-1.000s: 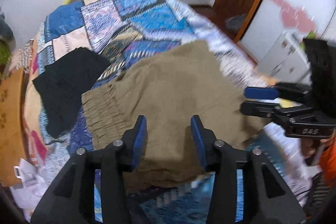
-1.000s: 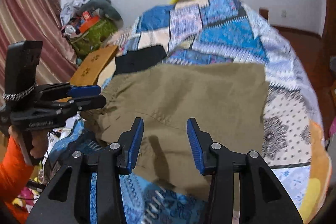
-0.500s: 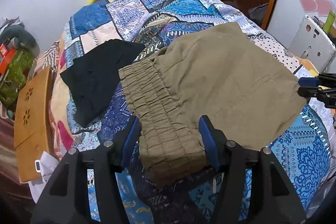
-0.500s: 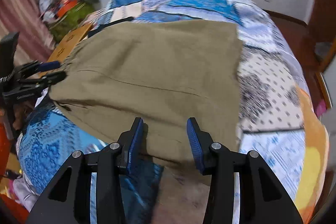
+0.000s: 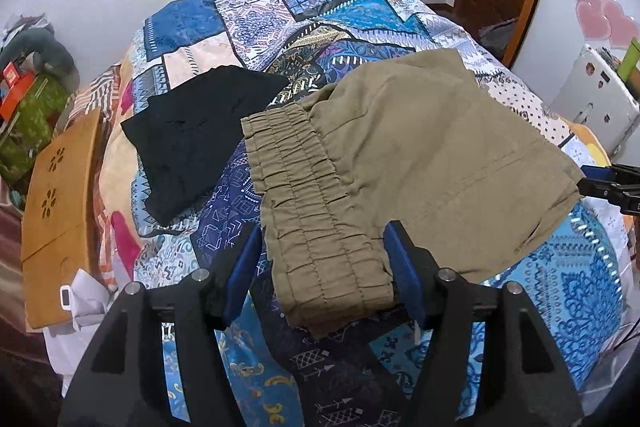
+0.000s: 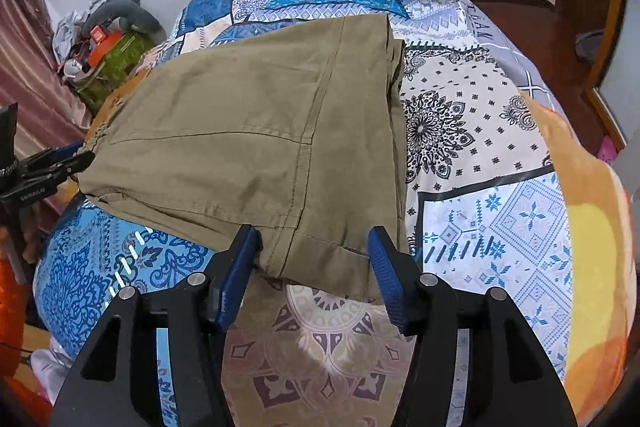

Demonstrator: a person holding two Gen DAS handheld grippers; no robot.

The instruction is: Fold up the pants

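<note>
I see the olive pants (image 5: 404, 163) lying folded flat on the bed (image 5: 328, 11), on the patchwork quilt, toward the near edge. Compared with a second ago, both cameras have come closer to the fabric and lower over it, and the pants now fill more of each view.

Left gripper (image 5: 324, 267): its jaws are spread, one on each side of the gathered elastic waistband (image 5: 312, 203) at the near-left end of the pants. The blue pads sit just beside the fabric; I cannot tell whether they touch it. A second ago these jaws hovered over the middle of the garment.

Right gripper (image 6: 316, 263): its jaws are spread, straddling the hemmed leg end (image 6: 320, 247) at the near-right end of the pants. Half a second ago they stood at the same hem, with the fabric less far between them.

A black garment (image 5: 192, 139) lies on the quilt left of the waistband, apart from it. A wooden board (image 5: 60, 195) stands at the bed's left edge.
</note>
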